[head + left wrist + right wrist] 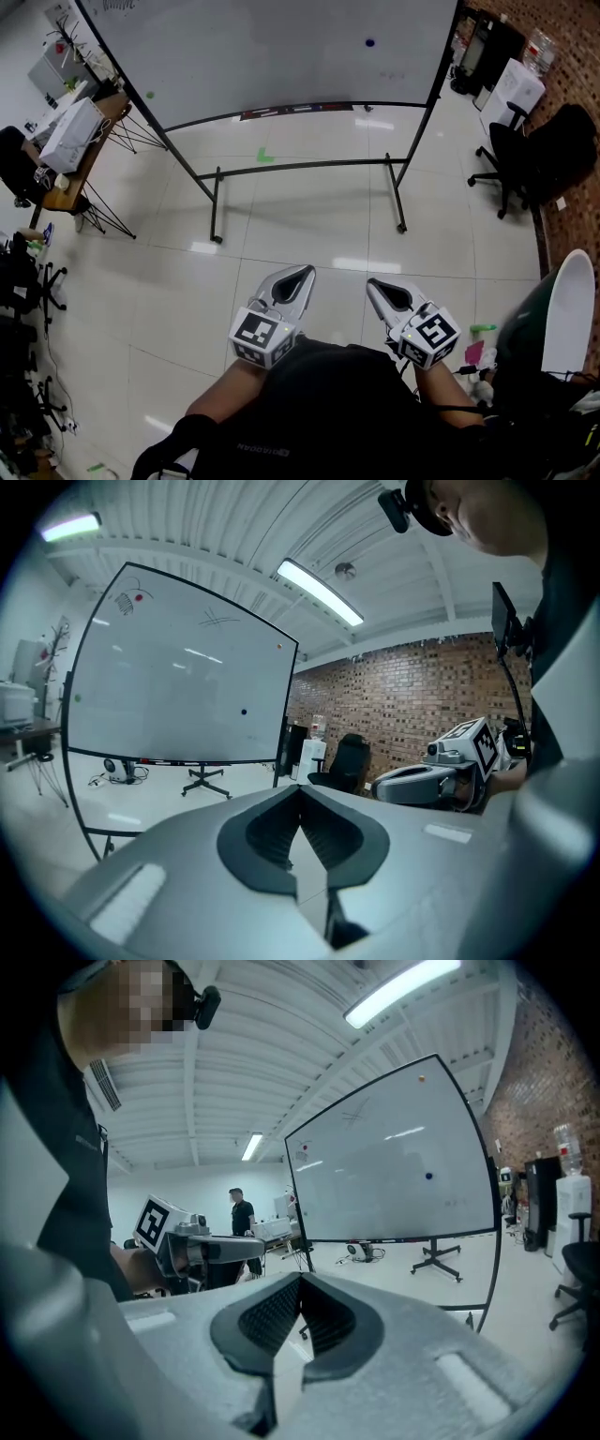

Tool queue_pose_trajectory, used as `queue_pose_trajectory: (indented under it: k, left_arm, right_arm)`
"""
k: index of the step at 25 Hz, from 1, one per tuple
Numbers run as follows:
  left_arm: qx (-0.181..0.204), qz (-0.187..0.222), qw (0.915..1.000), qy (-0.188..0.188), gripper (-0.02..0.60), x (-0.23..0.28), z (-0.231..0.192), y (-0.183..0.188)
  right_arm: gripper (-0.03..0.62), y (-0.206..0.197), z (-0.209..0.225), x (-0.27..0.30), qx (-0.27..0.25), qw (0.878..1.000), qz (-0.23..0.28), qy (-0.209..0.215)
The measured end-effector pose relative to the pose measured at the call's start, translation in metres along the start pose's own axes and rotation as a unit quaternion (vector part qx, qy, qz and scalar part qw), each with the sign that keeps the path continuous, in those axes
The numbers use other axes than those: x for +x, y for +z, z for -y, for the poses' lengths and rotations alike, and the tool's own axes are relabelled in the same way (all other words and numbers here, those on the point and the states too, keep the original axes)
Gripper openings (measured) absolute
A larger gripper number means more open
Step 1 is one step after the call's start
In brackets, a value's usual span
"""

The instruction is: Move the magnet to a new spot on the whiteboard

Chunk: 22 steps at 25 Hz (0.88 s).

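Left gripper [302,274] and right gripper [377,286] are pressed together, empty; at twelve o'clock, across open floor [300,225], the magnet [369,42] sits near the right edge of the whiteboard [281,56].

Whiteboard [281,56]: one, on a black stand.
Magnets: four small ones on the board, namely a dark blue magnet [369,42], a green magnet [149,95], a red magnet [139,596] and an orange magnet [278,646].
Grippers: two, the left gripper [302,274] and the right gripper [375,285].
Marker cubes: two, one on each gripper.
Office chairs: two black ones at the right, one small chair [506,155] and one big chair [567,141]; the dark ones at the left edge I cannot count.
Desk [89,155]: one, of wood.
White bag [70,131]: one, on the desk.
Ceiling lamps: two long ones in the left gripper view.
Standing person [242,1213]: one, far behind.
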<state>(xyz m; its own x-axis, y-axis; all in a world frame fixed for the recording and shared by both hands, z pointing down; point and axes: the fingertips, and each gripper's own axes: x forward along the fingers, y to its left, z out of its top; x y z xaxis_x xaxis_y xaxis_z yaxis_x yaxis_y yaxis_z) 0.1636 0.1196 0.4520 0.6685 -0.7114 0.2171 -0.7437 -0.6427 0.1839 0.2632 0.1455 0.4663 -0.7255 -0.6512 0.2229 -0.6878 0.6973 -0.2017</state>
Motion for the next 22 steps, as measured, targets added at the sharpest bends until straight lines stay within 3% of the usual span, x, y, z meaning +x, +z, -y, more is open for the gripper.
queue_pose_trajectory:
  k: [7,11,17,22]
  left_arm:
    - [-0.024,-0.015,0.9993,0.022,0.014,0.004,-0.012,0.001]
    - [-0.014,-0.021,0.9994,0.024,0.014,0.015,-0.025,-0.001]
    - [-0.005,-0.012,0.9999,0.002,0.014,0.059,-0.052,0.014]
    - [-0.006,0.008,0.9996,-0.026,0.014,0.105,-0.096,0.042]
  right_arm:
    - [0.006,-0.003,0.008,0.015,0.018,0.999,0.010,0.036]
    - [0.006,-0.005,0.013,0.028,0.012,0.999,0.010,0.045]
    - [0.006,0.001,0.054,0.055,0.013,1.000,0.003,0.011]
    - [0.006,0.038,0.091,0.095,-0.001,1.000,0.003,-0.018]
